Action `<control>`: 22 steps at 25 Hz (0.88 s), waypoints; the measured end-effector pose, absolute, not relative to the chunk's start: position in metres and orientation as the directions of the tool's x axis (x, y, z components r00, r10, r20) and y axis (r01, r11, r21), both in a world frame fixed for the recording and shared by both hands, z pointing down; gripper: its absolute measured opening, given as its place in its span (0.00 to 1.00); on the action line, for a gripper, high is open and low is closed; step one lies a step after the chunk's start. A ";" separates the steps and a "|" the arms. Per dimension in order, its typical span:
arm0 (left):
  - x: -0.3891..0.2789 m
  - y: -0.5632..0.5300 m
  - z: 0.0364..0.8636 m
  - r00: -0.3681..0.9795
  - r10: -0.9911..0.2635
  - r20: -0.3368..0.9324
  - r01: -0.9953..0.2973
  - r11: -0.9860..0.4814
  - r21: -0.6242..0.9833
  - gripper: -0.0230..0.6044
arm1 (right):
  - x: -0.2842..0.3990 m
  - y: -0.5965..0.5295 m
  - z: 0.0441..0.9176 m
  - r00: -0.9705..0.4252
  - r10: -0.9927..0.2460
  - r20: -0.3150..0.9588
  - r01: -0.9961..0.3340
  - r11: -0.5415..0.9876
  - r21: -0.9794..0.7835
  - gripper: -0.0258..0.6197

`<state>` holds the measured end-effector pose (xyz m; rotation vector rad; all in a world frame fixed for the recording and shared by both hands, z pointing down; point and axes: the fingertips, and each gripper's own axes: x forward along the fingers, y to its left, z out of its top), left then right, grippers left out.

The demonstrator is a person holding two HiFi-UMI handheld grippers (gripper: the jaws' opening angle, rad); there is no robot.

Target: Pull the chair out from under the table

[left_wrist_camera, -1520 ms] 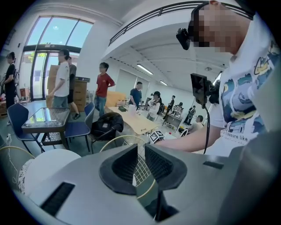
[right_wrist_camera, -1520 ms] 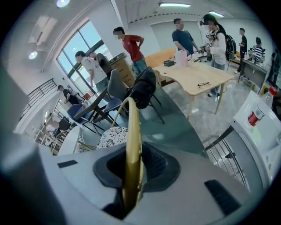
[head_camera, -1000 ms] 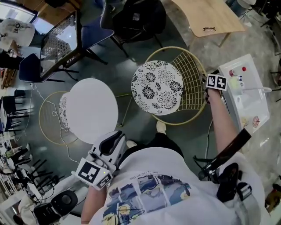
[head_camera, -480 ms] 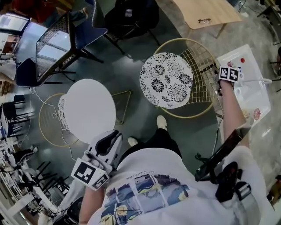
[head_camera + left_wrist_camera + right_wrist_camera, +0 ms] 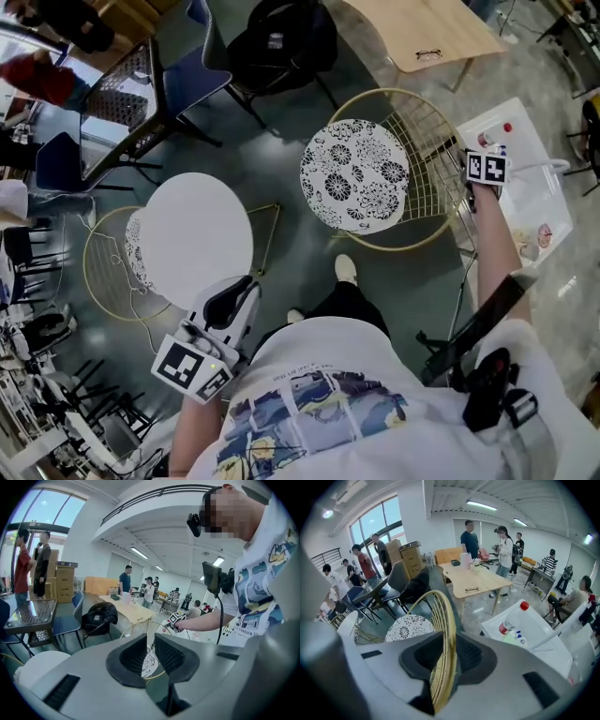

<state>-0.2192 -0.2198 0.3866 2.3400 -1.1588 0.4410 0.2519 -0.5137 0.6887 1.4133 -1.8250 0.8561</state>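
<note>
The gold wire chair (image 5: 441,141) with a black-and-white patterned cushion (image 5: 354,173) stands apart from the round white table (image 5: 195,234), to the table's right. My right gripper (image 5: 466,161) is at the top rim of the chair's back. In the right gripper view the gold rim (image 5: 449,620) runs between the jaws of that gripper (image 5: 449,653). The jaws are opening, and a gap shows beside the rim. My left gripper (image 5: 246,286) hovers at the table's near edge, by the person's body. Its jaws (image 5: 150,656) stand slightly apart with nothing between them.
A second gold wire chair (image 5: 108,262) sits tucked under the white table. A white tray table (image 5: 525,187) with a red-capped bottle (image 5: 512,620) stands right of the chair. A wooden table (image 5: 431,33), a black chair with a bag (image 5: 281,37) and a dark mesh table (image 5: 122,94) lie beyond. My shoe (image 5: 345,268) is near the chair.
The chair has slid right and a little away from the round table, together with my right gripper on its back rim. My left gripper has kept close to the table's near edge.
</note>
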 end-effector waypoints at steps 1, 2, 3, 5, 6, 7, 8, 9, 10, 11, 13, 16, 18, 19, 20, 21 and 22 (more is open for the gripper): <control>-0.222 -0.217 0.384 0.595 -0.652 0.471 -0.801 -0.528 0.281 0.09 | 0.252 -0.507 0.677 -0.182 -0.552 0.814 -0.976 0.199 -0.084 0.14; -0.224 -0.213 0.380 0.602 -0.654 0.458 -0.796 -0.537 0.280 0.09 | 0.252 -0.499 0.664 -0.169 -0.568 0.806 -0.977 0.203 -0.061 0.14; -0.227 -0.208 0.377 0.610 -0.654 0.447 -0.790 -0.546 0.278 0.09 | 0.251 -0.489 0.652 -0.153 -0.583 0.798 -0.977 0.212 -0.032 0.14; -0.234 -0.197 0.370 0.625 -0.653 0.428 -0.779 -0.563 0.276 0.09 | 0.240 -0.463 0.631 -0.133 -0.603 0.787 -0.972 0.234 0.015 0.14; -0.239 -0.190 0.367 0.632 -0.652 0.419 -0.773 -0.570 0.279 0.09 | 0.230 -0.448 0.622 -0.133 -0.610 0.781 -0.969 0.246 0.028 0.14; -0.245 -0.183 0.364 0.639 -0.652 0.408 -0.768 -0.574 0.284 0.09 | 0.216 -0.433 0.613 -0.139 -0.616 0.775 -0.965 0.261 0.035 0.14; -0.252 -0.176 0.361 0.647 -0.653 0.395 -0.762 -0.577 0.294 0.09 | 0.200 -0.417 0.604 -0.152 -0.619 0.771 -0.959 0.282 0.037 0.14; -0.259 -0.169 0.358 0.656 -0.653 0.379 -0.755 -0.581 0.304 0.09 | 0.181 -0.401 0.596 -0.173 -0.617 0.768 -0.950 0.309 0.034 0.14; -0.267 -0.160 0.355 0.664 -0.654 0.363 -0.747 -0.586 0.314 0.09 | 0.161 -0.383 0.588 -0.199 -0.611 0.766 -0.940 0.340 0.027 0.13; -0.276 -0.150 0.353 0.672 -0.653 0.350 -0.741 -0.591 0.320 0.09 | 0.138 -0.363 0.579 -0.231 -0.605 0.762 -0.928 0.372 0.014 0.13; -0.295 -0.127 0.349 0.685 -0.646 0.337 -0.729 -0.601 0.329 0.09 | 0.091 -0.319 0.563 -0.305 -0.586 0.750 -0.903 0.427 -0.033 0.09; -0.323 -0.088 0.344 0.693 -0.641 0.330 -0.720 -0.600 0.348 0.09 | 0.018 -0.247 0.543 -0.409 -0.535 0.739 -0.854 0.509 -0.103 0.06; -0.340 -0.062 0.345 0.694 -0.640 0.329 -0.719 -0.601 0.347 0.06 | -0.025 -0.199 0.530 -0.451 -0.510 0.732 -0.824 0.554 -0.121 0.06; -0.346 -0.050 0.346 0.700 -0.635 0.326 -0.714 -0.609 0.346 0.05 | -0.043 -0.177 0.524 -0.466 -0.503 0.728 -0.812 0.569 -0.127 0.06; -0.352 -0.037 0.348 0.707 -0.629 0.323 -0.707 -0.618 0.345 0.05 | -0.061 -0.156 0.518 -0.481 -0.498 0.721 -0.803 0.580 -0.135 0.06; -0.358 -0.025 0.349 0.713 -0.624 0.322 -0.702 -0.624 0.344 0.05 | -0.079 -0.137 0.512 -0.498 -0.494 0.713 -0.795 0.588 -0.147 0.06; -0.364 -0.014 0.350 0.716 -0.619 0.323 -0.698 -0.628 0.344 0.05 | -0.097 -0.119 0.507 -0.516 -0.489 0.703 -0.786 0.597 -0.161 0.06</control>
